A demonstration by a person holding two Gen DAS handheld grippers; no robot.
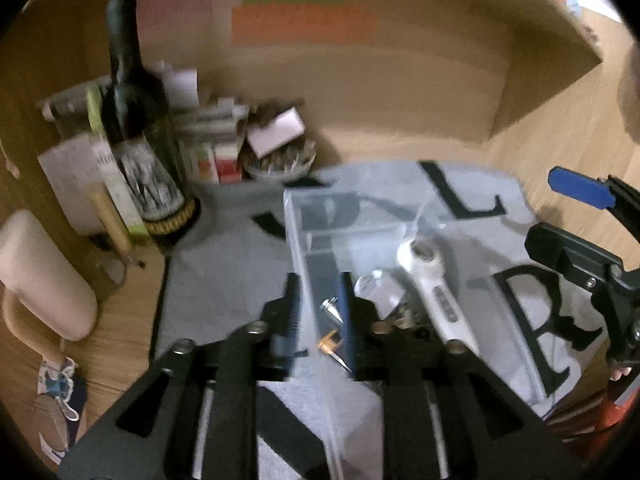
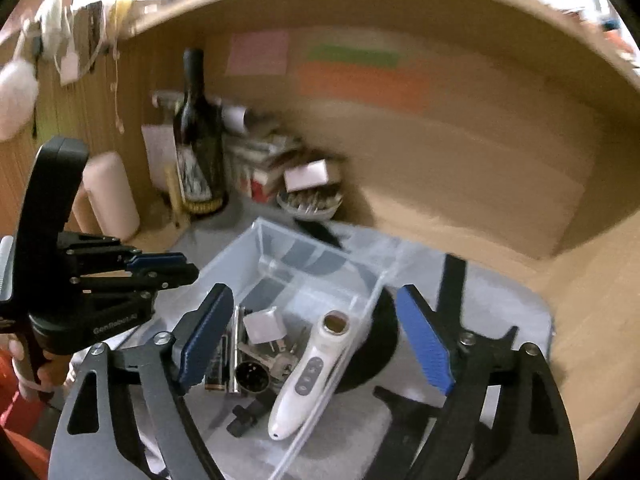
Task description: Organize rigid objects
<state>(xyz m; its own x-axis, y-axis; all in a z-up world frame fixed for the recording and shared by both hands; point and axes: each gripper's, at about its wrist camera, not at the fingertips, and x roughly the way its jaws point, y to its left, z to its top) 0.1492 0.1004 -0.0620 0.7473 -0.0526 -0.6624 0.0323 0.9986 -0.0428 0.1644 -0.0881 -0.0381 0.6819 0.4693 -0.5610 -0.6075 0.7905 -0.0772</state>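
A clear plastic box [image 2: 316, 268] stands on a grey mat with black letters [image 1: 224, 280]. It holds a white handheld device [image 2: 310, 372], a white plug adapter [image 2: 264, 326], keys, a battery and a metal tube. The box also shows in the left wrist view [image 1: 360, 216], with the white device [image 1: 436, 292] inside. My left gripper [image 1: 320, 304] is shut on the box's left wall; it shows at the left in the right wrist view [image 2: 176, 268]. My right gripper [image 2: 316, 344] is open and empty above the box's near end, and shows in the left wrist view [image 1: 560, 216].
A dark wine bottle [image 1: 136, 120] stands at the back left among boxes and papers. A bowl of small items [image 2: 310, 200] sits behind the box. A wooden shelf wall with coloured sticky notes [image 2: 360, 80] closes the back. A cream cushion [image 1: 40, 272] lies at left.
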